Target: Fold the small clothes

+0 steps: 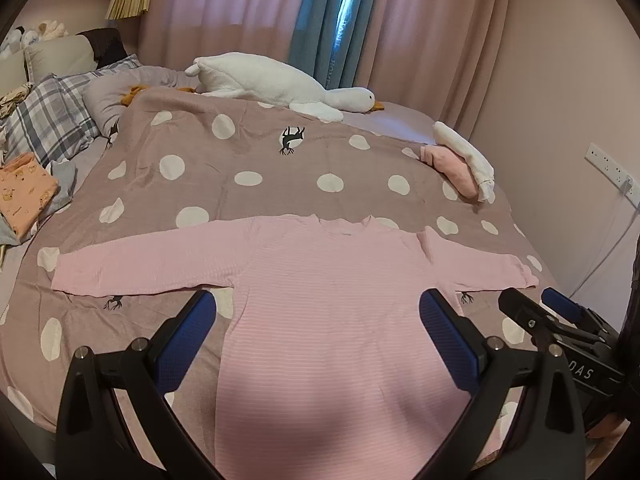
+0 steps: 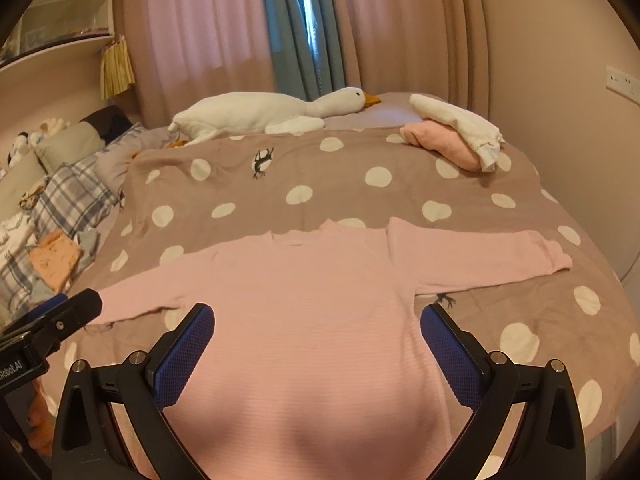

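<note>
Bed [image 1: 60,344] covered by mauve blanket with white polka dots and small black animal prints.
Pink ribbed long-sleeved top [image 1: 320,304] flat at near edge, sleeves spread toward both sides.
White plush goose [image 1: 280,84] along far edge.
Folded pink garment [image 1: 452,164] with white garment [image 1: 464,152] on it, far right corner.
Plaid pillow [image 1: 48,120], folded orange printed garment [image 1: 24,196] at left edge.

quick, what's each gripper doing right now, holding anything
Left gripper: open, holding nothing, poised over the pink top.
Right gripper: open, holding nothing, over the same top.
</note>
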Demonstrator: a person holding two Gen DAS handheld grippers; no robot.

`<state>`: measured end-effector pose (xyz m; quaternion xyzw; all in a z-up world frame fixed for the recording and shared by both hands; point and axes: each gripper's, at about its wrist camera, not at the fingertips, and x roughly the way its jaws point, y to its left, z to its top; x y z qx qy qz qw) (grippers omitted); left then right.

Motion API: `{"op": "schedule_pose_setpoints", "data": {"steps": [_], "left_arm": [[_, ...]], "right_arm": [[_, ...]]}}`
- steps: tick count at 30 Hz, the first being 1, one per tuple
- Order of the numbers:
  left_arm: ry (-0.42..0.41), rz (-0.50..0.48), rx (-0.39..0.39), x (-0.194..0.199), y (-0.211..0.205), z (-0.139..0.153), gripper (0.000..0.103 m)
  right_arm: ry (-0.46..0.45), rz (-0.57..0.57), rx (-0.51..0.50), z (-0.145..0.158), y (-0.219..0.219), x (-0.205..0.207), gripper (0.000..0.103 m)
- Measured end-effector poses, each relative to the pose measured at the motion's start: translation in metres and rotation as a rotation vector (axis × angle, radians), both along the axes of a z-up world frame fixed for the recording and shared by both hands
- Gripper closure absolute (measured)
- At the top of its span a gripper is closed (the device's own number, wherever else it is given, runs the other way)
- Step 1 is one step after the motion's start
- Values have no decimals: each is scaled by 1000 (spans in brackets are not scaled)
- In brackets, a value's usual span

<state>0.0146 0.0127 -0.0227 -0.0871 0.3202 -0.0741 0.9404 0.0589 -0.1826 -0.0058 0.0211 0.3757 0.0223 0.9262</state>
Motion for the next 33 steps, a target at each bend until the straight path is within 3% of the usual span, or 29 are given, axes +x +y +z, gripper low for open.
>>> {"op": "schedule_pose_setpoints", "data": {"steps": [33], "left_arm": [[27,-27,-20,3,-2,-3,1]], "right_arm": [[3,6,12,4,-1,4,1]]}}
